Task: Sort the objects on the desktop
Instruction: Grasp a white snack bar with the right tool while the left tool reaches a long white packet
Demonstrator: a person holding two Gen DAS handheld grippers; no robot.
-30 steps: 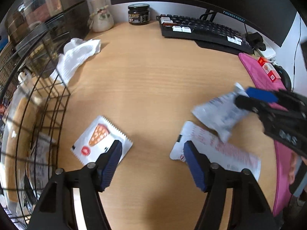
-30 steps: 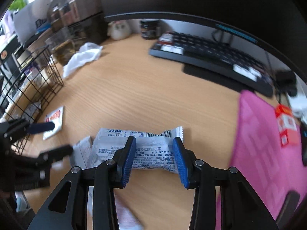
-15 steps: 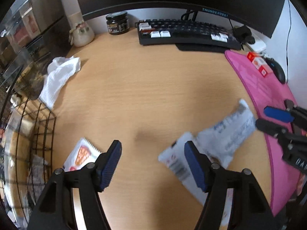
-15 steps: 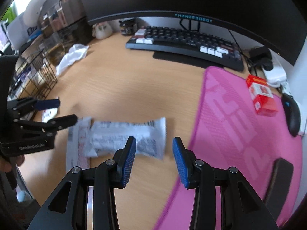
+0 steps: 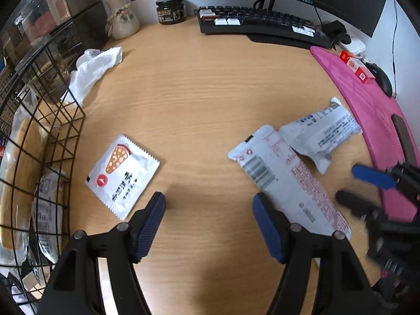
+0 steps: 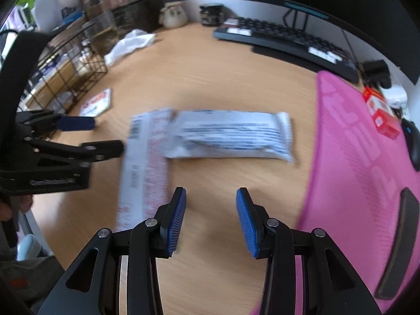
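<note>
Peering through the right wrist view, we found the scene smeared by motion, so the print on the packets could not be read, and what sat inside the wire basket (image 5: 52,136) showed only as wrapped shapes behind its bars. Our long red-printed packet (image 5: 291,183) ran under the left claw's finger, its near end cut off.

A second ago the right claw (image 6: 211,220) had its pads on either side of the grey snack bar (image 6: 231,135); now we saw that bar lying free on the tabletop (image 5: 204,99), ahead of the pads, beside the pink mat (image 6: 362,157) and touching the long packet. The right claw's jaws stood narrowly apart with only bare wood between them. Our left claw (image 5: 208,223) hung wider, its jaws opening, nothing between them; the long packet lay just right of it and the triangle-print sachet (image 5: 122,176) just left, by the basket.

We counted three loose packets on the tabletop, two claws, one basket, one white cloth (image 5: 92,71), one keyboard (image 5: 262,23), one dark jar (image 5: 170,10), one pale vase (image 5: 122,18), one red box (image 5: 357,67) and one mouse (image 5: 382,80).
</note>
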